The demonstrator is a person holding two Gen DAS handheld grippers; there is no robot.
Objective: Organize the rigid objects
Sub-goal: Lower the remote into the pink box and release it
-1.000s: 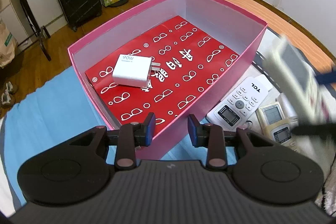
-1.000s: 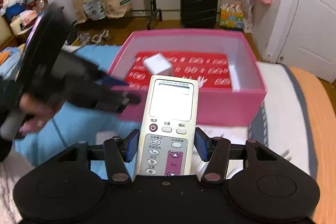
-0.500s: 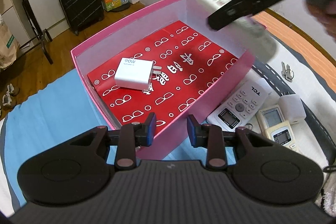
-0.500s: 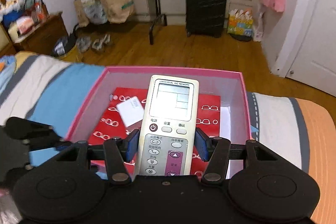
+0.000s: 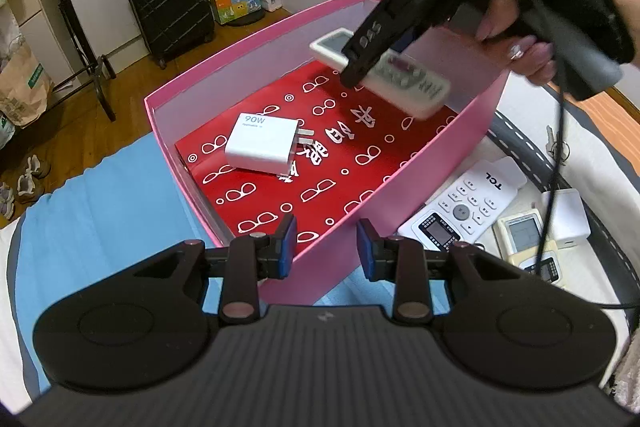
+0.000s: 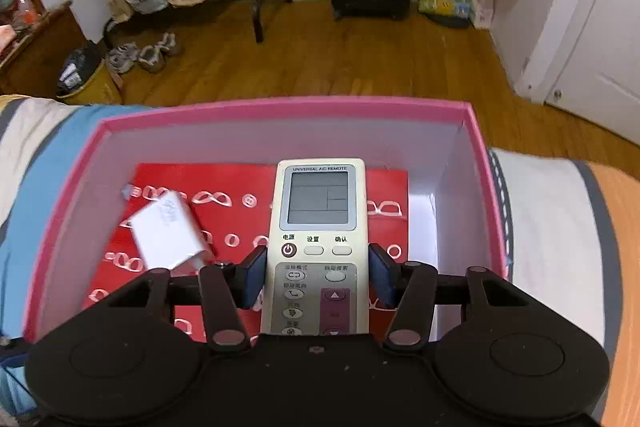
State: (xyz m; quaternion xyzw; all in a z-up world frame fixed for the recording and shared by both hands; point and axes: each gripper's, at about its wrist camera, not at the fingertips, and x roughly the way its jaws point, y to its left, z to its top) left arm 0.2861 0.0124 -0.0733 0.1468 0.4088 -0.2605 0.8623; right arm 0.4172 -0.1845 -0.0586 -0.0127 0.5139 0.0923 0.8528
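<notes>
Whereas a second ago the right gripper (image 6: 318, 277) carried the beige remote (image 6: 318, 227) beside the pink box (image 5: 192, 143), it now hangs inside above the red sheet (image 5: 320, 155), jaws pinching the remote's sides, while the left gripper (image 5: 326, 245) hovers at the near corner, jaws drawn in, empty.

"90W" on the white charger (image 5: 262, 143), "TCL" on the white remote (image 5: 464, 207), "UNIVERSAL A/C REMOTE" on the held remote (image 6: 318, 223).
</notes>
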